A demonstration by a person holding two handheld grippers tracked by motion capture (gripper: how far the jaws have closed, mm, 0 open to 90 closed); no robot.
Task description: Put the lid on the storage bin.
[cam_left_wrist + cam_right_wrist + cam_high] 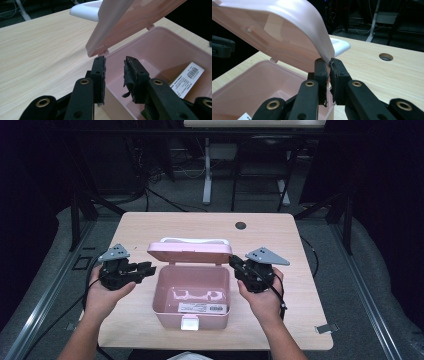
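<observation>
Two hand-held grippers flank the pink box (192,295) mid-desk (140,227): right hand-held gripper (329,62) pinches the lid (287,30) edge, propping it up; left hand-held gripper (114,61) gapes empty beside the box's rim.

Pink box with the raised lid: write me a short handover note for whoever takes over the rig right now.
Right gripper: shut on the lid edge, holding it partly raised.
Left gripper: jaws open, nothing between them, just beside the box's left rear corner under the lid's edge.
The box sits mid-table, white handle behind the lid, white latch facing the person. Inside lies a barcode label.
Done: latch released, lid lifted.
Left: probably swing the lid fully back, or lower it.
</observation>
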